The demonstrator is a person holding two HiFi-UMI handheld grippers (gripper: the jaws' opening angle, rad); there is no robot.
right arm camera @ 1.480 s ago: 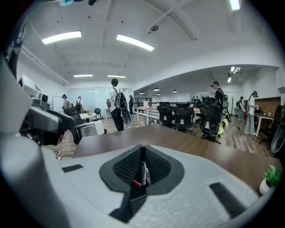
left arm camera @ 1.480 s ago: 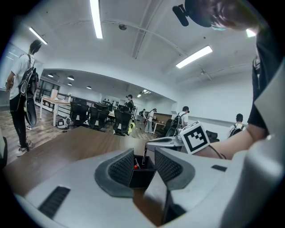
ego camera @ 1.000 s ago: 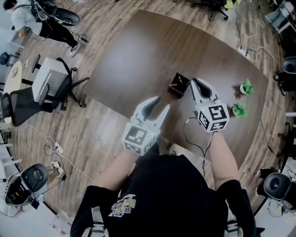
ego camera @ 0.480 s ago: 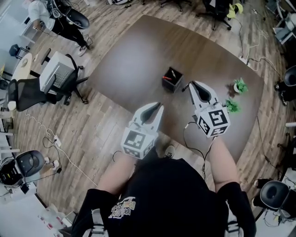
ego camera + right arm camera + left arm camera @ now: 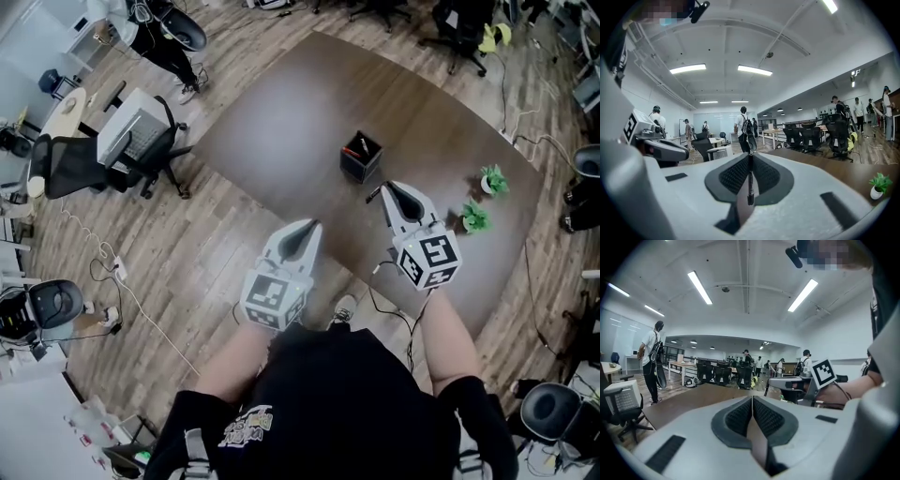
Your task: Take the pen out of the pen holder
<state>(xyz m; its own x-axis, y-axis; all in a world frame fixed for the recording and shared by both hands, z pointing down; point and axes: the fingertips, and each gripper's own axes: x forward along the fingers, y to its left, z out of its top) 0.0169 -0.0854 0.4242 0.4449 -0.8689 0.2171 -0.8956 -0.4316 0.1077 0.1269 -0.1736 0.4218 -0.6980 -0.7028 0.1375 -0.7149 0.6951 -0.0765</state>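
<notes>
Found right gripper (image 5: 750,158) clamped on a thin dark pen (image 5: 749,183), pinched between ribbed black pads and carried clear of the square black holder (image 5: 361,157), which sits near on the brown wood-grain table (image 5: 272,112) with something red inside. Noted left gripper (image 5: 752,401) just closed, pads meeting on nothing. Judged idle, since the holder looks steady enough unbraced.
</notes>
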